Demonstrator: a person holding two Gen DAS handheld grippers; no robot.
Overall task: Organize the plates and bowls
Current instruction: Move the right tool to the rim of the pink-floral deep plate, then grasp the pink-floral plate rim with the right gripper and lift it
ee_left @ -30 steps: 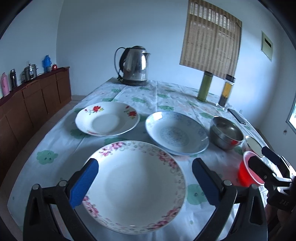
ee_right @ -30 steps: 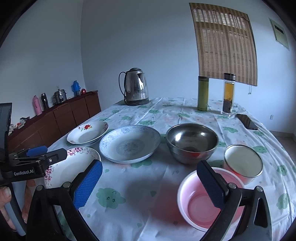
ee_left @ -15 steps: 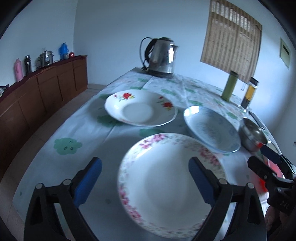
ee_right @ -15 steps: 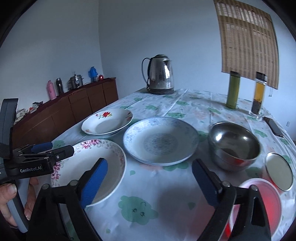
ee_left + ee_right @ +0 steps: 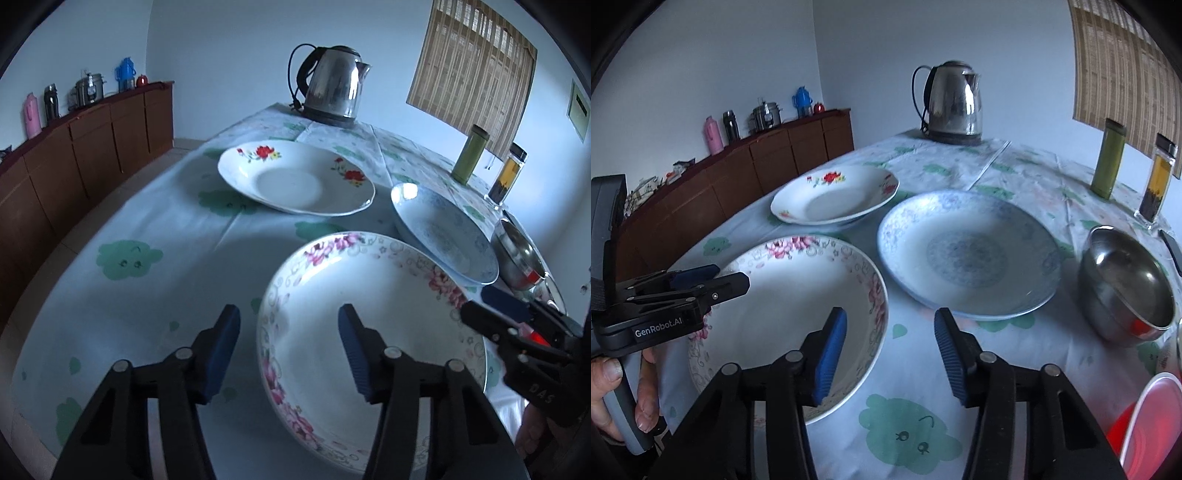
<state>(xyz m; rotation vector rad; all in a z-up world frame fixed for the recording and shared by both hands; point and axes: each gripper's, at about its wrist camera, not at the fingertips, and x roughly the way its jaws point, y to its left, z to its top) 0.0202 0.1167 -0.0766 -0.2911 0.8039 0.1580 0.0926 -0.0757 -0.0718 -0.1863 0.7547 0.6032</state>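
Inventory, bench w/ green-print cloth:
- Pink-floral plate, near edge. My left gripper: jaws apart, straddling its left rim, one each side, not clamped. My right gripper: jaws apart, astride its right rim, holding nothing.
- Red-flower plate, toward far-left edge, apart from the rest.
- Blue-pattern plate, mid-bench, just beside the floral one.
- Steel bowl, right side; red bowl, near-right corner.
- Kettle, far edge. Not task.

Step, my guess: grasp floral plate, start a stack. Next: close left jaws on rim, lift level, clear blue plate's edge.
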